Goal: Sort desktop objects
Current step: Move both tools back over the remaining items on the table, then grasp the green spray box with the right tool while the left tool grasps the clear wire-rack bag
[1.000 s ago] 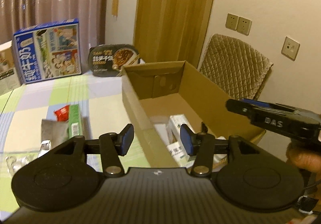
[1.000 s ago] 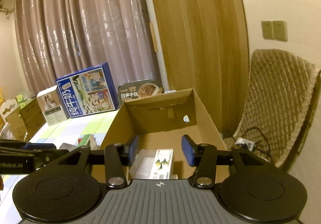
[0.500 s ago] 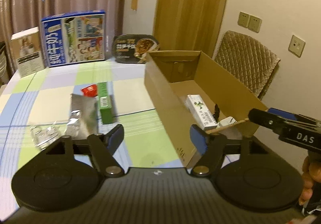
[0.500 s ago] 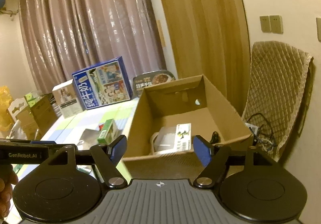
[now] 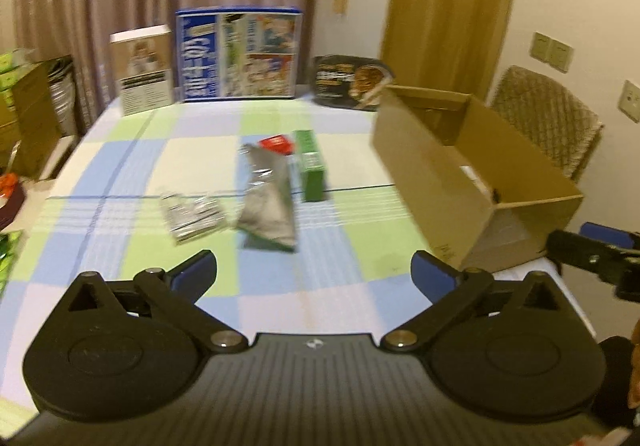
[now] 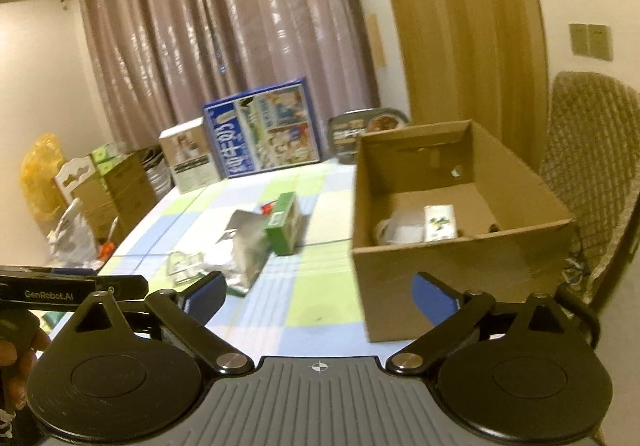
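Note:
An open cardboard box (image 5: 432,170) (image 6: 448,266) stands at the table's right edge, with white cartons (image 6: 439,223) inside. In the middle of the checkered tablecloth lie a green carton (image 5: 310,168) (image 6: 284,224), a silver foil pouch (image 5: 268,202) (image 6: 244,242), a small red packet (image 5: 276,144) and a clear crinkled wrapper (image 5: 192,212) (image 6: 182,266). My left gripper (image 5: 314,276) is open and empty above the table's near edge. My right gripper (image 6: 320,296) is open and empty, near the box's front corner.
A blue milk carton box (image 5: 239,54), a white box (image 5: 142,68) and a black meal tray (image 5: 350,82) stand along the table's far edge. A quilted chair (image 6: 592,174) is right of the cardboard box. Cartons and bags (image 6: 100,190) are stacked left of the table.
Both grippers have drawn back from over the cardboard box and opened wider. The left view has swung left, bringing the loose items on the tablecloth to its centre.

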Available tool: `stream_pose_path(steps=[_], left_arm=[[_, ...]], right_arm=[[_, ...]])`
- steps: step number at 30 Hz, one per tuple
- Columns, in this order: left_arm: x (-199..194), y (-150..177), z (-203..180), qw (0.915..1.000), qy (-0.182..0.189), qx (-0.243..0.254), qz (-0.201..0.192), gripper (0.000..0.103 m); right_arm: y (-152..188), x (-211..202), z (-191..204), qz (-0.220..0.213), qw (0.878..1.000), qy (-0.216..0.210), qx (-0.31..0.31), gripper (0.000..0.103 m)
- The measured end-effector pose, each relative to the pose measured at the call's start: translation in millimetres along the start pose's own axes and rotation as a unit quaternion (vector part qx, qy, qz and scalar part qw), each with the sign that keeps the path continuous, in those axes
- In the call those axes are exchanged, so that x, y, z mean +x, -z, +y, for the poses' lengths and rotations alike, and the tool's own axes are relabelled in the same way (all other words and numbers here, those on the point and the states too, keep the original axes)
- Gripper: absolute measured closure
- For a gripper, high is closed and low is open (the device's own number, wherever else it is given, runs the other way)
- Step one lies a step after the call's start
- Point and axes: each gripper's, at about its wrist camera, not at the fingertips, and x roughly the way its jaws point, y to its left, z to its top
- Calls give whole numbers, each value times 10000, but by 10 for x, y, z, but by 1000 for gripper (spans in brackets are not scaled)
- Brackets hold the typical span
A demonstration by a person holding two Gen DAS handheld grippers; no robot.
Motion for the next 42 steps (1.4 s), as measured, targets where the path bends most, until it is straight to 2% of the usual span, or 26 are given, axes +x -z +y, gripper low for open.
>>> stream_pose_path(steps=[10,20,31,42], left_arm=[[-239,163,611,9981,-502,-370,-22,1],[-195,168,932,9968,-632,-480,-10,1],[207,99,1078,9974,-713,122,73,1],[919,-3,1287,9967,-672,395,238,1]], right_arm=[[25,173,389,193,9993,-272,-195,2],[51,376,594,379,9977,-383,-421,2],[-45,815,682,548,9952,-470,-654,2],[-119,1477,719,757,9923,-472,-856,2]])
